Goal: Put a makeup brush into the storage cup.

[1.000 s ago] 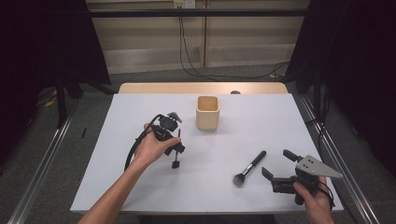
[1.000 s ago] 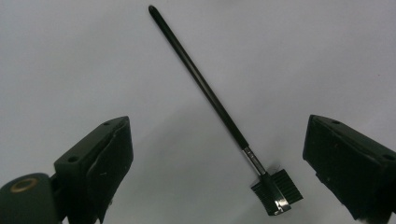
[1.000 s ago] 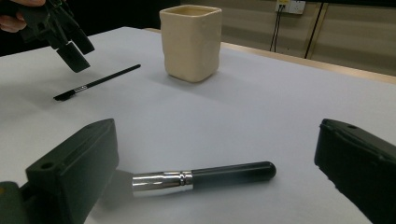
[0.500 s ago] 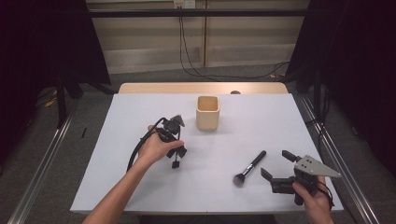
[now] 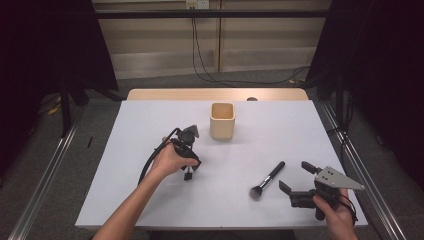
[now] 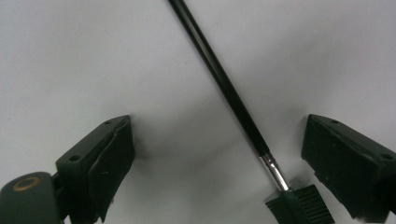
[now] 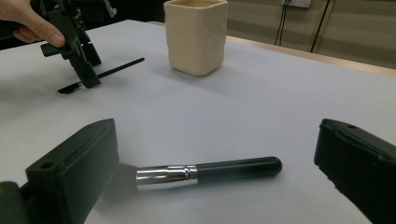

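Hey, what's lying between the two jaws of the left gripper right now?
A thin black brush lies on the white table between the open jaws, its bristle end nearer the right-hand jaw, as the left gripper view shows.

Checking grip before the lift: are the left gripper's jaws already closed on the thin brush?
No, the left gripper has its jaws wide apart, with the thin brush lying untouched between them.

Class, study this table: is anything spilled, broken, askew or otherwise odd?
Nothing is spilled or visibly damaged. The cream cup stands upright. Two brushes lie flat on the white table rather than in it: a thin one between the left gripper's open fingers, a thick one before the open right gripper.
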`<state>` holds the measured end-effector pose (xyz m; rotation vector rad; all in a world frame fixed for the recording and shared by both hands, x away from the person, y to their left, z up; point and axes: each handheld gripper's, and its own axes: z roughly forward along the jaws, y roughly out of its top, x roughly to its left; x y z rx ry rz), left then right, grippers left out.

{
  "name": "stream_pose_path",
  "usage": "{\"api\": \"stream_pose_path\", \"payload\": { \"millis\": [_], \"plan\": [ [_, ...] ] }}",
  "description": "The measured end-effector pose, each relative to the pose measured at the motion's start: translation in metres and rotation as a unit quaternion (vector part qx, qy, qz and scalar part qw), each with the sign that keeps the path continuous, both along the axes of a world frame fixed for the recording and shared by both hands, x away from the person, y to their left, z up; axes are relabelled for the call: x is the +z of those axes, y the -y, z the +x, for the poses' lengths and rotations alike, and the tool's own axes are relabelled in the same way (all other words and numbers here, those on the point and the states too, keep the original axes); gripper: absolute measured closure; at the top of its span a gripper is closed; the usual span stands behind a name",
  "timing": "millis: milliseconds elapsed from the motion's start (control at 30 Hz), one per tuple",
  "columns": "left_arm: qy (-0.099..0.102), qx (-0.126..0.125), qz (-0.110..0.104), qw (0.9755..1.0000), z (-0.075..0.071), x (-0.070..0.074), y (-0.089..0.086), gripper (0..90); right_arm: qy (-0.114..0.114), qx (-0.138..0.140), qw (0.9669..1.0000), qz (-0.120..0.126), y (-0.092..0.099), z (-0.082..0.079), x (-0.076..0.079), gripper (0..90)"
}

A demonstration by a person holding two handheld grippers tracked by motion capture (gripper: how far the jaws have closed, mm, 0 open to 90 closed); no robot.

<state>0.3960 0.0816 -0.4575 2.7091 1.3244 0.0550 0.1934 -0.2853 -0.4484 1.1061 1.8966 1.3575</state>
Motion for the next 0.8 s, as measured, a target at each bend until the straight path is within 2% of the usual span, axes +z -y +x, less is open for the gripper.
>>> {"api": "stream_pose_path", "payload": {
  "millis": [167, 367, 567, 733, 800],
  "plan": [
    [-0.014, 0.011, 0.011, 0.9998, 0.001, 0.003, 0.003, 15.5, -0.001, 0.002, 1.0, 0.0, 0.0, 0.0, 0.0, 0.0],
    [-0.033, 0.016, 0.022, 0.9991, 0.005, 0.006, 0.005, 29.8, -0.003, -0.001, 1.0, -0.001, 0.0, 0.0, 0.0, 0.0],
    [-0.034, 0.025, 0.017, 0.9989, 0.011, 0.01, -0.005, 51.8, -0.005, 0.005, 1.0, -0.002, -0.001, -0.001, -0.001, 0.0],
    [-0.034, 0.02, 0.024, 0.9989, 0.011, 0.01, -0.004, 55.9, -0.007, 0.008, 0.9999, -0.003, -0.001, 0.0, -0.001, 0.0],
    [-0.036, 0.016, 0.025, 0.9989, 0.011, 0.01, -0.003, 60.2, -0.009, 0.009, 0.9999, -0.004, -0.002, 0.0, -0.001, 0.0]
  ]
}}
